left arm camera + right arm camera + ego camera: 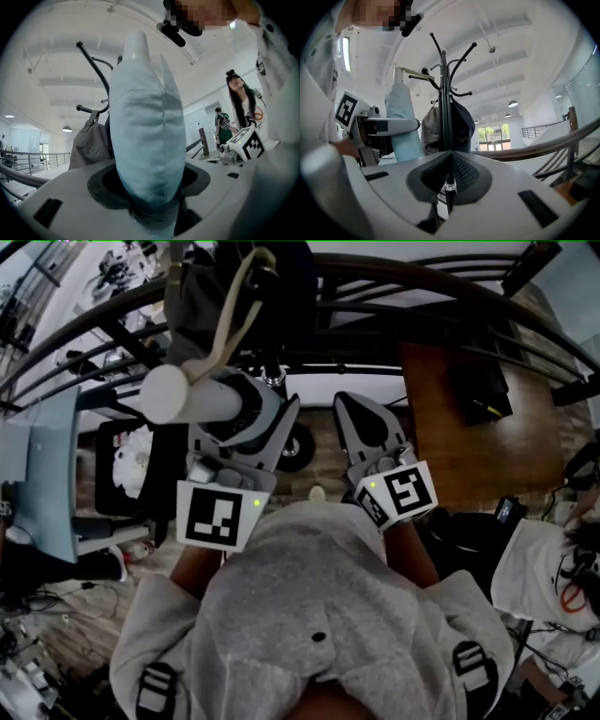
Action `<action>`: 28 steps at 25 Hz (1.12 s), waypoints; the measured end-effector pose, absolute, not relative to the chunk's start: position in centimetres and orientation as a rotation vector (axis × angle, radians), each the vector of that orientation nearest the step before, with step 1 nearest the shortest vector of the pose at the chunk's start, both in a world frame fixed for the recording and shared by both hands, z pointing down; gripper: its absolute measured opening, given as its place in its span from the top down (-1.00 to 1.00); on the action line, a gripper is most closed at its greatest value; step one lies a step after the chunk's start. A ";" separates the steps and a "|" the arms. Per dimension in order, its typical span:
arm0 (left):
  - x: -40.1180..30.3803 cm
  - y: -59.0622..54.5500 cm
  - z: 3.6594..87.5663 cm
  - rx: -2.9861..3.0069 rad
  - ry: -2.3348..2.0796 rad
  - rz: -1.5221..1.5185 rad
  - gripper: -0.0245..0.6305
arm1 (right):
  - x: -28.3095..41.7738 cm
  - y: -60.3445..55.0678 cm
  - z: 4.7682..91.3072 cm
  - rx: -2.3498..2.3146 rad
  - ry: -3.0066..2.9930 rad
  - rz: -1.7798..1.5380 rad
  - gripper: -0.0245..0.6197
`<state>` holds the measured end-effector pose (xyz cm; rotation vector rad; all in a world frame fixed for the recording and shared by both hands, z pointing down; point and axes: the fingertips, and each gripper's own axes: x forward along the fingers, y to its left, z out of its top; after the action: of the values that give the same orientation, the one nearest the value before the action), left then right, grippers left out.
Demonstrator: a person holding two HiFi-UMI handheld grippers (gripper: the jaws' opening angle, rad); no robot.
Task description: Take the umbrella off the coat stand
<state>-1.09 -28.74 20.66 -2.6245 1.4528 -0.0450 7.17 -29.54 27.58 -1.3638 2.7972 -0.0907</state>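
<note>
My left gripper (225, 401) (150, 190) is shut on the folded light-blue umbrella (187, 393) (146, 122), which stands upright between its jaws. The umbrella's beige wrist strap (230, 315) (415, 72) reaches from its top toward a hook of the black coat stand (446, 93) (92, 60); I cannot tell whether it still hangs on the hook. The right gripper view shows the umbrella (399, 117) and left gripper (391, 125) just left of the stand. My right gripper (360, 411) (449, 176) is beside the left one, shut and empty, pointing at the stand's pole.
A grey bag (90, 140) (431, 124) and a dark cap (465, 123) hang on the stand. A curved dark railing (394, 277) runs behind it. A wooden table (469, 427) lies to the right, and a person in white (551, 579) (243, 112) stands nearby.
</note>
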 end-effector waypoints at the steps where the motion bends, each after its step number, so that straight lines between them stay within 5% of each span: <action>1: -1.0 -28.2 20.3 -2.632 1.435 -0.032 0.09 | 7.1 -29.2 27.6 -1.366 2.796 -0.090 0.90; 28: -1.8 -21.1 22.2 -2.735 1.343 -0.082 0.09 | 7.4 -22.6 26.8 -1.487 2.739 -0.075 0.90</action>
<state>-1.77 -21.08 22.24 -2.7355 1.3428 -0.0816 7.37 -22.62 26.76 -1.4868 2.7387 -0.0745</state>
